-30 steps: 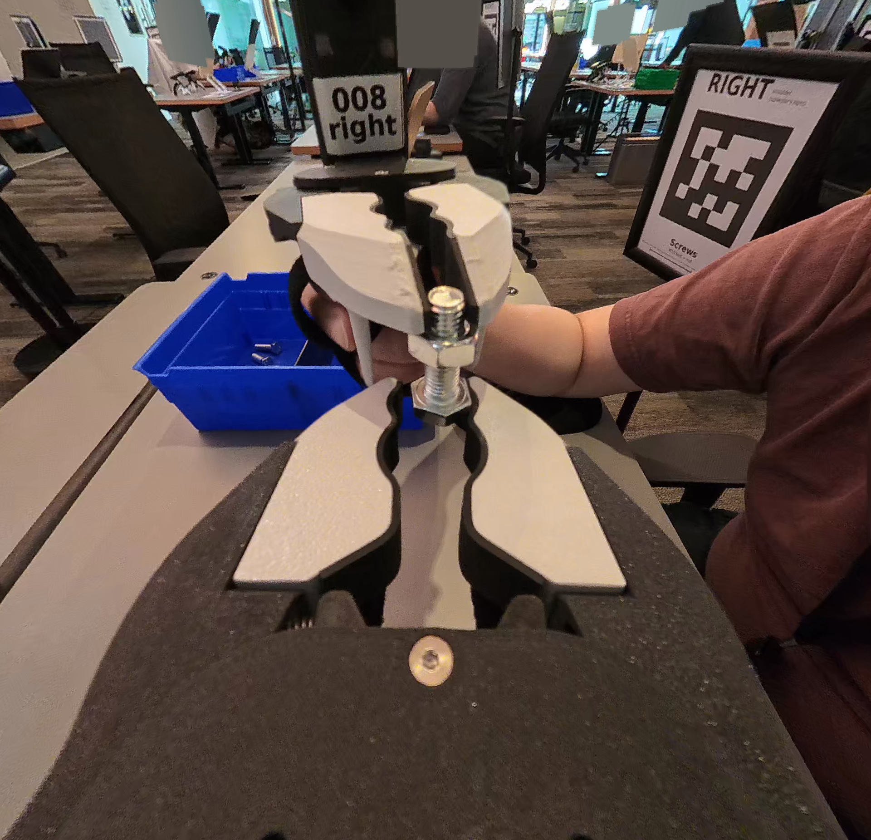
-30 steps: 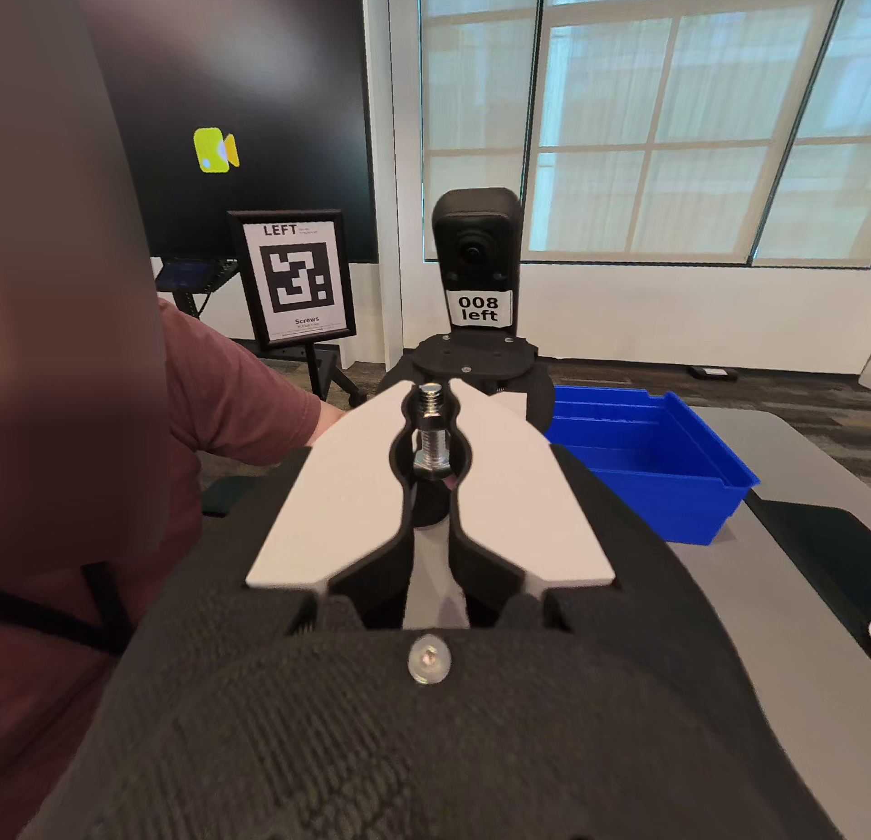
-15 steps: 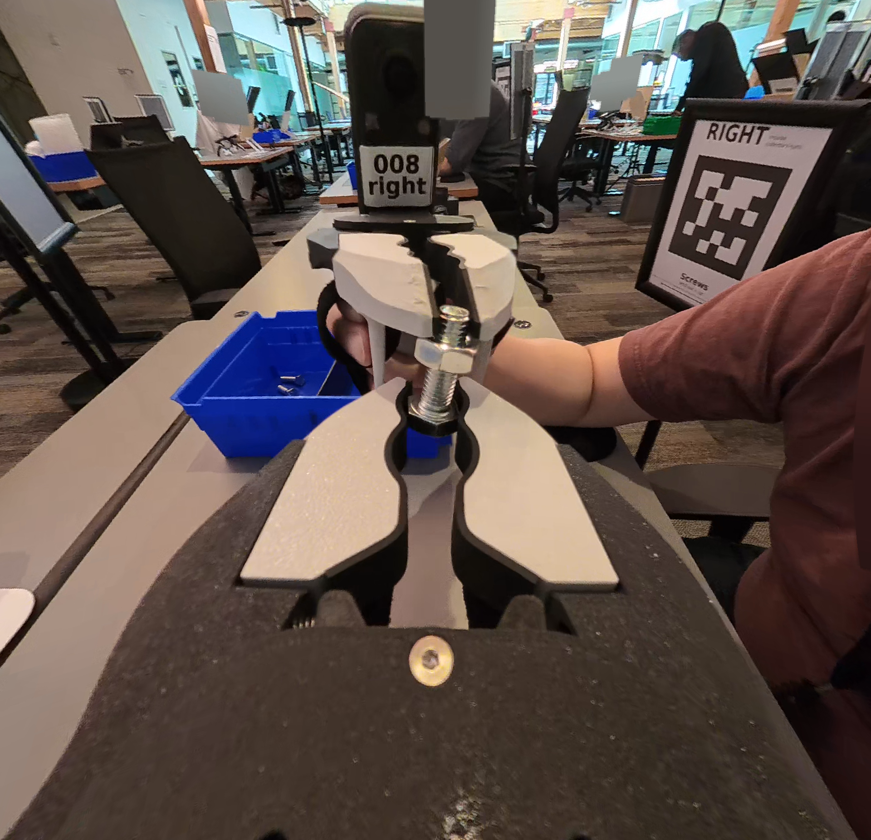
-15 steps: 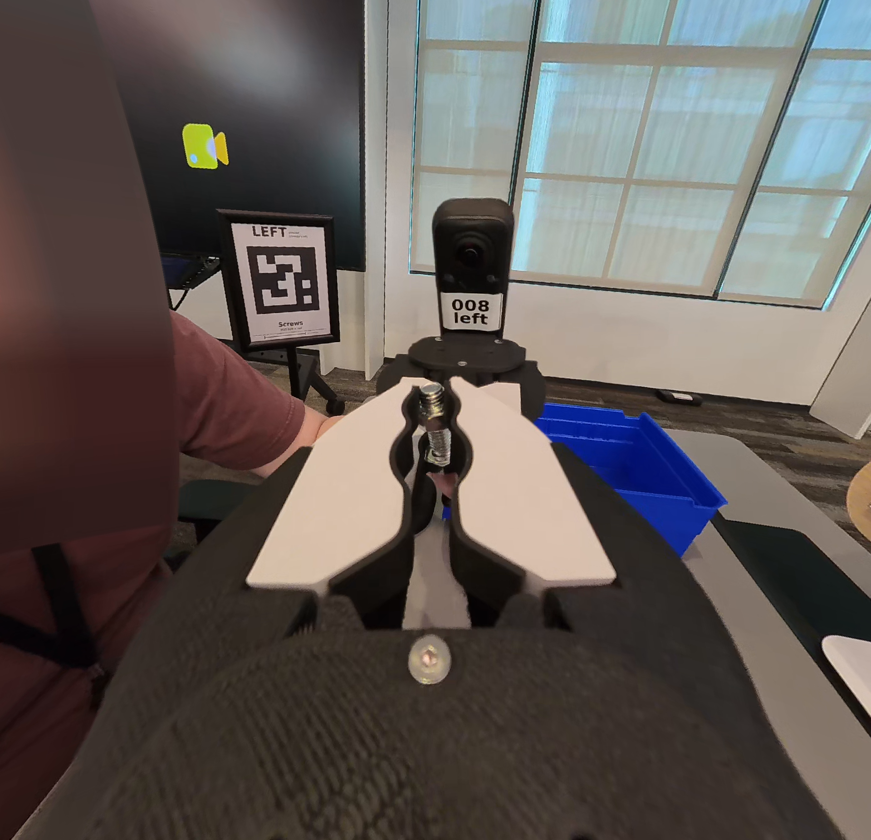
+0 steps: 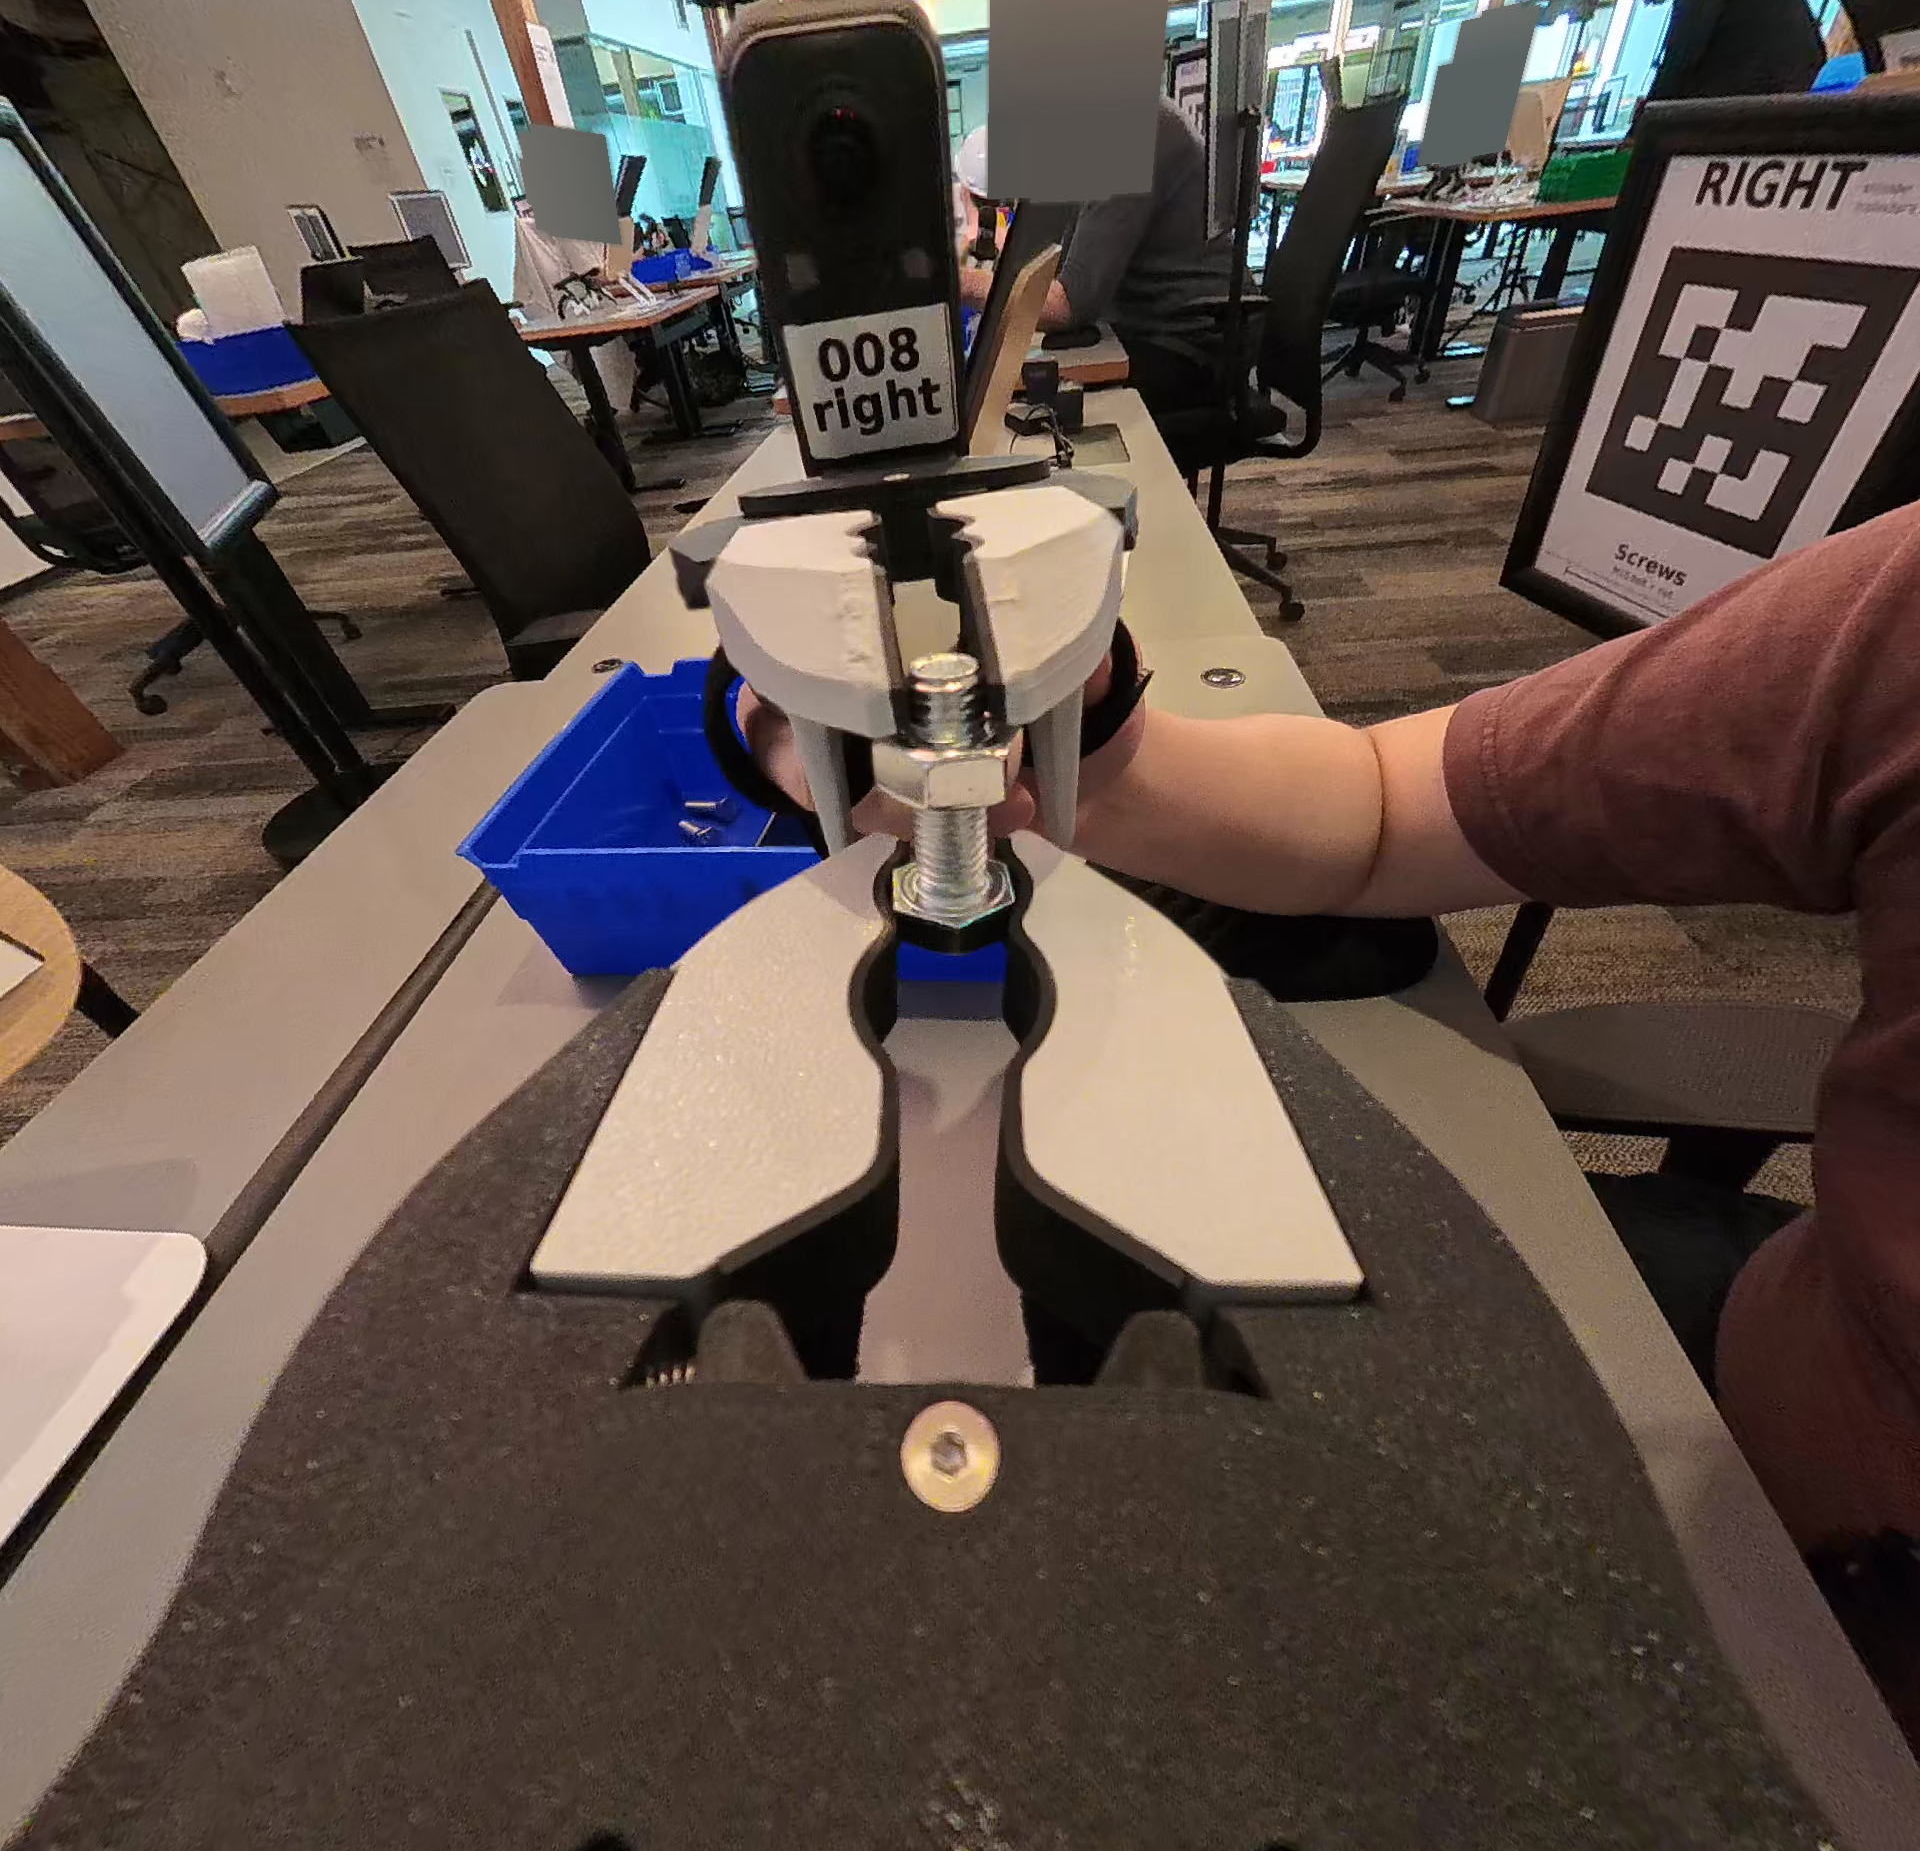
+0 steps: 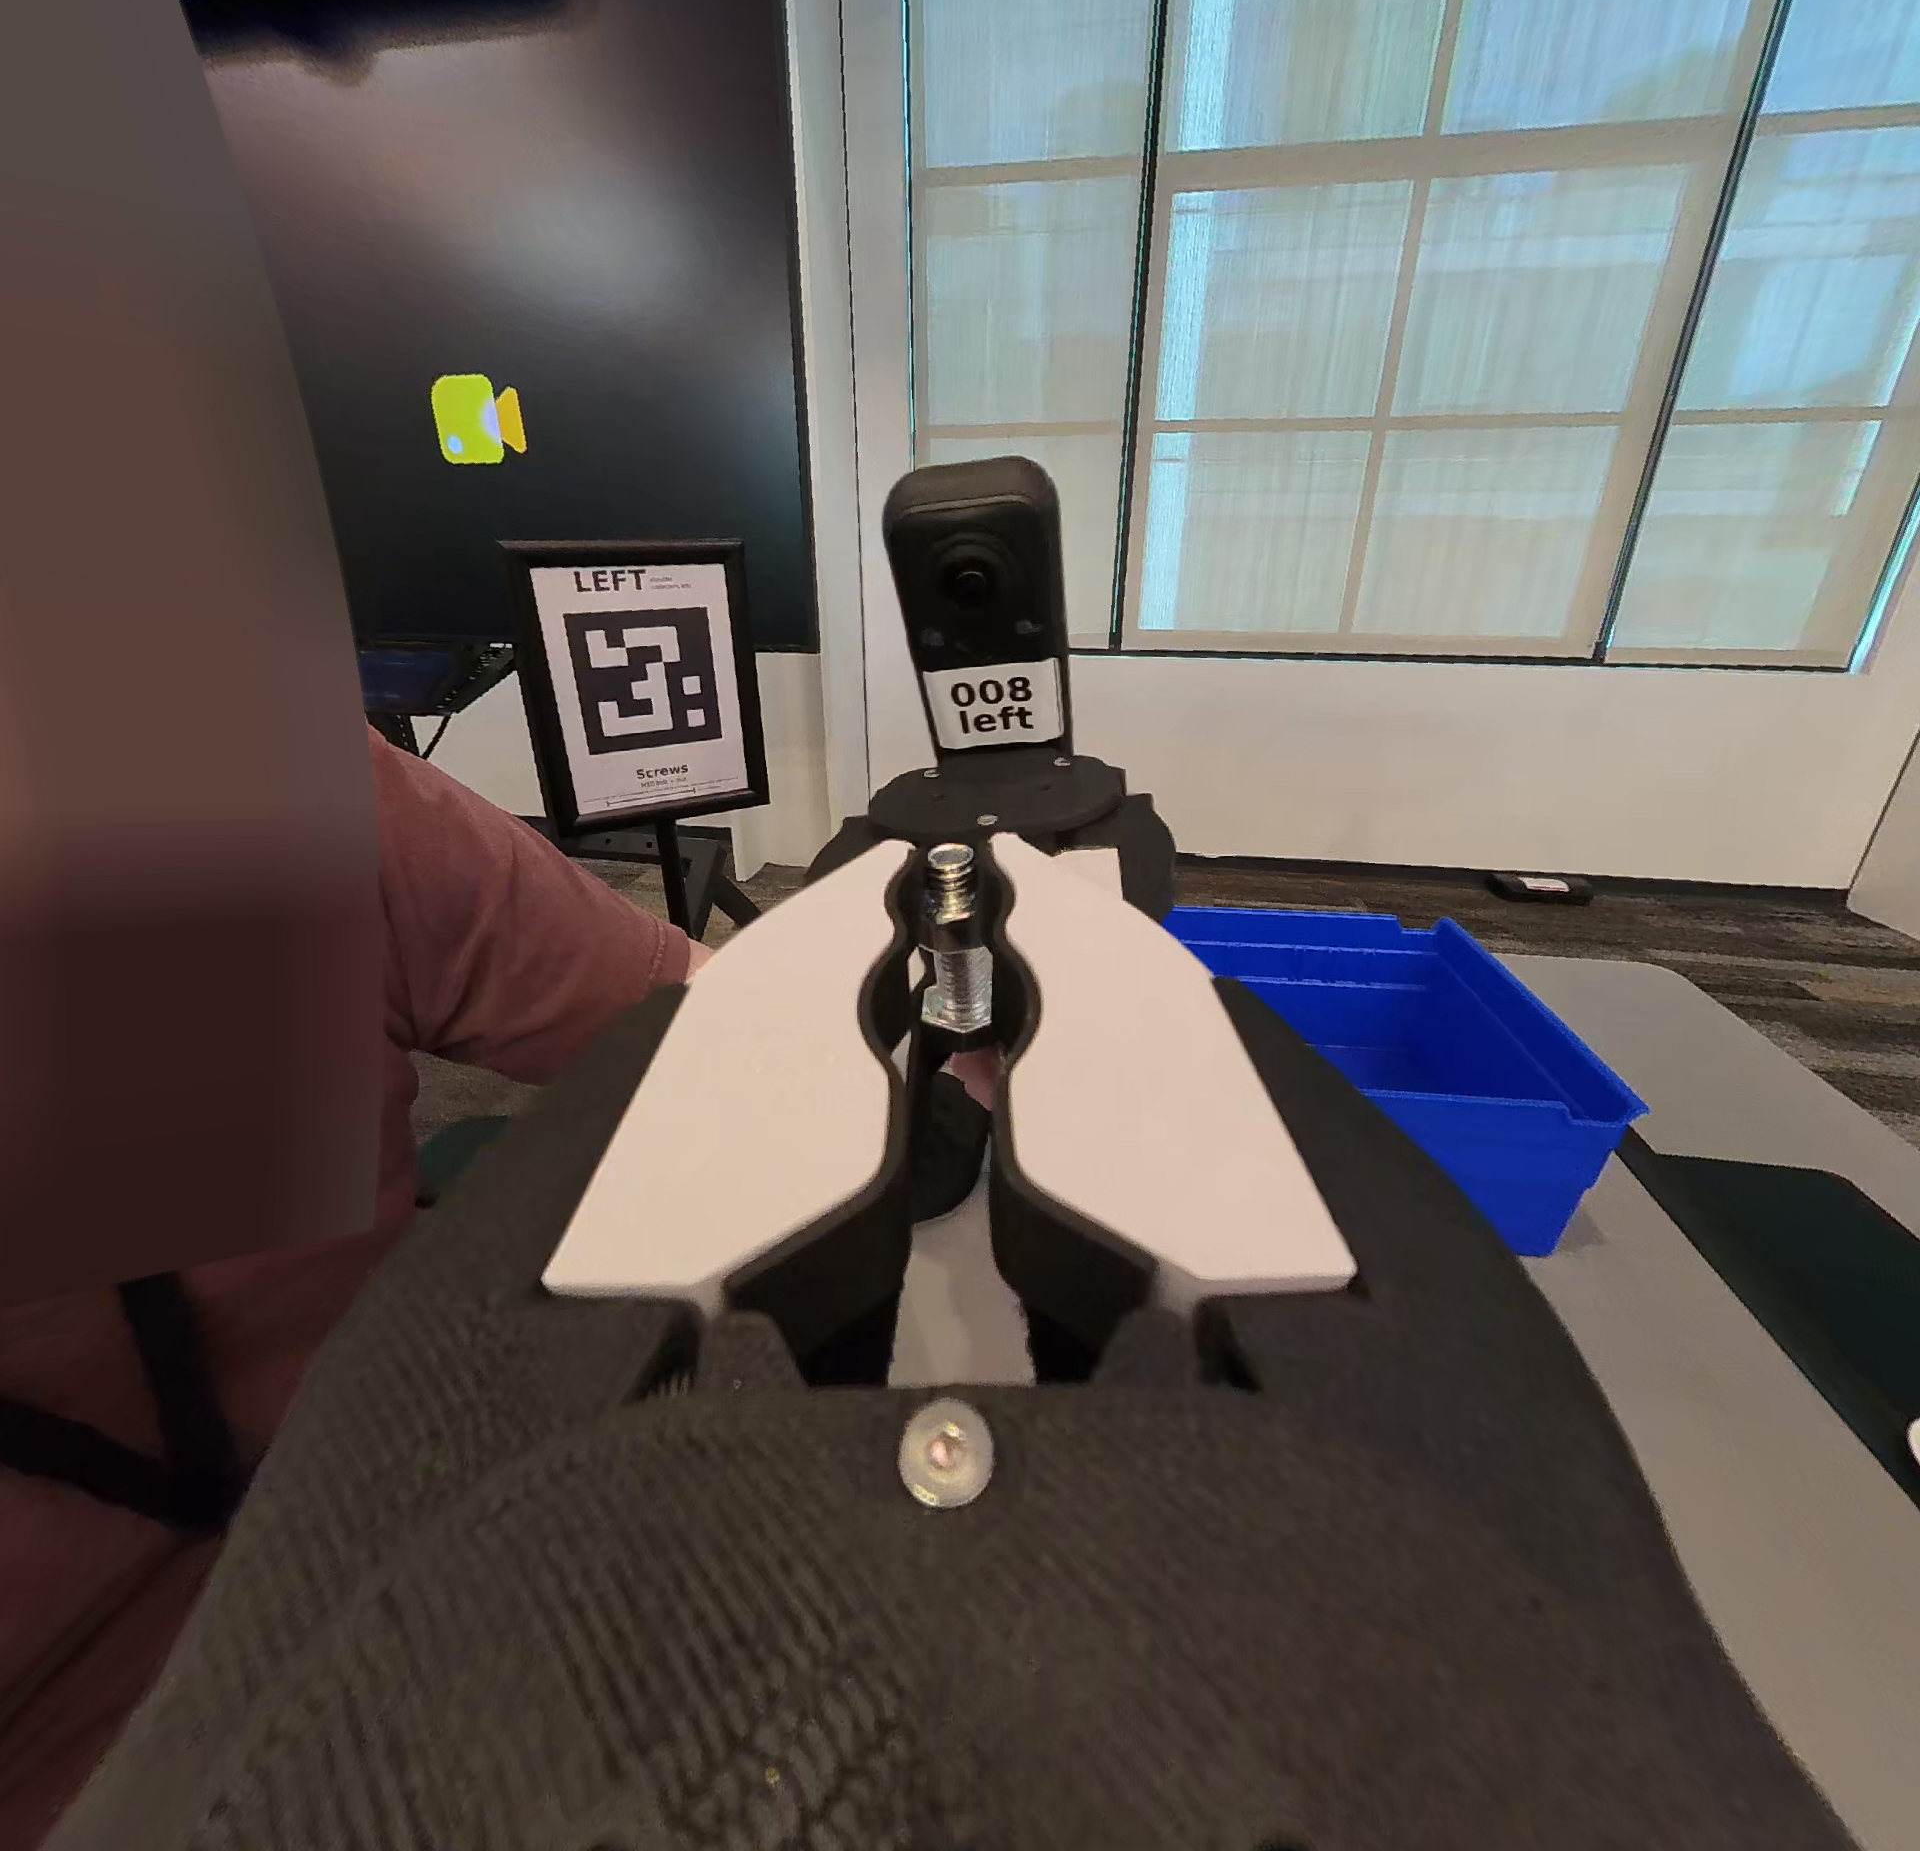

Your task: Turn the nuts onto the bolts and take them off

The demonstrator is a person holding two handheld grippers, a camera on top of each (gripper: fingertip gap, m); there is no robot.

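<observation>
A silver bolt stands upright between the two grippers, above the grey table. My left gripper is shut on the bolt's hex head. A hex nut sits about halfway up the thread. My right gripper faces me and is shut on that nut. In the right wrist view, my right gripper clamps the nut, with the bolt tip above and the bolt head below. The left gripper's black body shows behind; its fingertips are hidden.
A blue bin holding loose bolts stands on the table behind the grippers; it also shows in the right wrist view. A person's arm in a maroon sleeve reaches in from the right. Framed marker signs and office chairs stand around. Some 5 cm of space lies between my two pairs of fingers.
My right gripper has rolled from tilted to level with the nut in it. The bolt now stands straighter. Both wrist views have tilted up, so more of the room shows.
</observation>
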